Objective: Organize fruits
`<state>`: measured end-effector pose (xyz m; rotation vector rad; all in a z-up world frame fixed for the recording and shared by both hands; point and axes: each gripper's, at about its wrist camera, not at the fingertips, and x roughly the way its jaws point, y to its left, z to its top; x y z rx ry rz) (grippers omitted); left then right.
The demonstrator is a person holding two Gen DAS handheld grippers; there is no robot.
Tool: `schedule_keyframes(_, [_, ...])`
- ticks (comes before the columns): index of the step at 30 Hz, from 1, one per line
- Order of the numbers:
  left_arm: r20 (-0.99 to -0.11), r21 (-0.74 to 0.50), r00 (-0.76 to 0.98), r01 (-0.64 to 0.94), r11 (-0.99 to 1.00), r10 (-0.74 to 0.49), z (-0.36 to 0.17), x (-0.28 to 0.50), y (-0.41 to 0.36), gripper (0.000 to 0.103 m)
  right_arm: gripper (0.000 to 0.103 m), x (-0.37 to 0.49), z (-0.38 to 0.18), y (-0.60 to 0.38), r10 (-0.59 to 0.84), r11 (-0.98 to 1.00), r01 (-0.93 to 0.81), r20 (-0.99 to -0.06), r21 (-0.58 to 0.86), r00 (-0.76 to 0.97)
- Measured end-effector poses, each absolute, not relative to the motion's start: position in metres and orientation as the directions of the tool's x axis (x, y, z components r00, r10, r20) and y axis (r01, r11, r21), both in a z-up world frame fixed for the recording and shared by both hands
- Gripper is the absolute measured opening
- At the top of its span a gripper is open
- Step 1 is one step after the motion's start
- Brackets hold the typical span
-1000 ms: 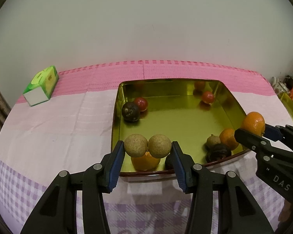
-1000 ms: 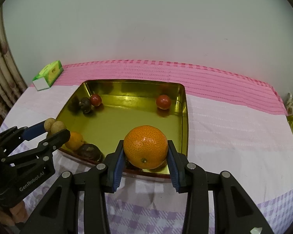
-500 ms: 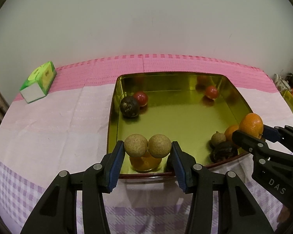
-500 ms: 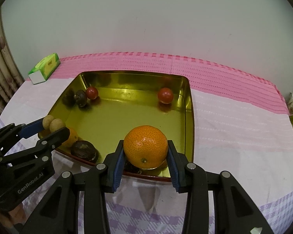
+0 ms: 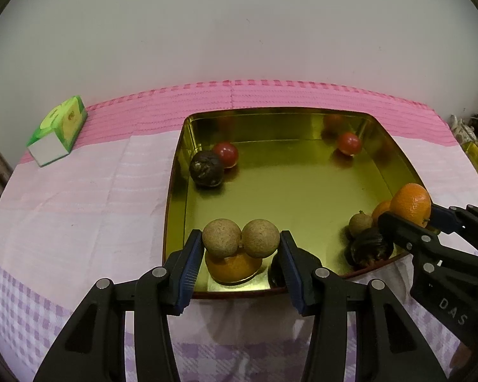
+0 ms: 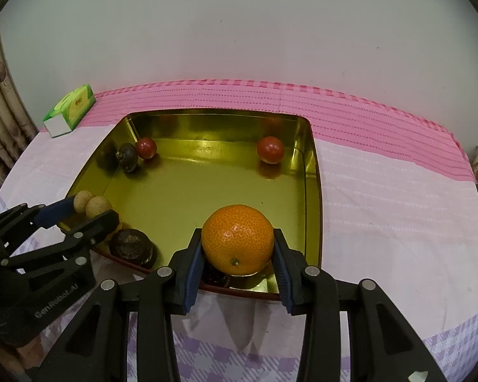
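So the left gripper (image 5: 241,244) is pinching two tan longans (image 5: 241,238) side by side over the near edge of the gold tray (image 5: 302,114), and the right gripper (image 6: 238,247) is clamped on an orange (image 6: 238,238) above the tray's near right corner. Inside sit two red fruits, some dark ones and another orange. A green tissue box (image 5: 58,130) is on the table (image 5: 79,210), far left.

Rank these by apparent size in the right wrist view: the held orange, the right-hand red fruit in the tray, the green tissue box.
1. Orange, clamped in the right hand-held gripper; clearly largest, but it is nearest the camera.
2. Green tissue box.
3. Red fruit, though both are far off and close in size, so this order is unsure.
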<state>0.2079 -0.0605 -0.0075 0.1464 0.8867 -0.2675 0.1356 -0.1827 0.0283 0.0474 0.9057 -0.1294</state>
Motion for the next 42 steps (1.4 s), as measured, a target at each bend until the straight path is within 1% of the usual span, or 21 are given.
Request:
schedule_keyframes(22, [-0.802,0.003,0.576,0.267,0.964,-0.157,-0.012,0.213,-0.059,0.05,0.04,0.14,0.029,-0.178,-0.089,0.992,0.124,-0.787,-0.016,0.61])
schedule_keyframes(25, [-0.804,0.001,0.574,0.263,0.965,-0.156,-0.012,0.213,-0.059,0.05,0.04,0.139,0.028,-0.177,-0.095,0.992,0.124,-0.787,-0.023,0.61])
schedule_keyframes(27, [-0.805,0.002,0.573,0.261,0.965,-0.153,-0.012,0.213,-0.058,0.055,0.04,0.14,0.028,-0.178,-0.093,0.992,0.126,-0.788,-0.02,0.609])
schedule_keyframes(32, [-0.802,0.006,0.577,0.261,0.965,-0.152,-0.011,0.21,-0.057,0.056,0.045,0.139,0.031,-0.178,-0.099,0.992,0.124,-0.779,-0.028,0.619])
schedule_keyframes(37, [-0.798,0.009,0.582,0.269,0.963,-0.155,-0.006,0.206,-0.056,0.057,0.049,0.137,0.036,-0.177,-0.1,0.992,0.12,-0.771,-0.031,0.629])
schedule_keyframes(42, [-0.793,0.017,0.592,0.263,0.965,-0.148,-0.001,0.203,-0.053,0.057,0.049,0.133,0.039,-0.178,-0.109,0.991,0.128,-0.766,-0.036,0.633])
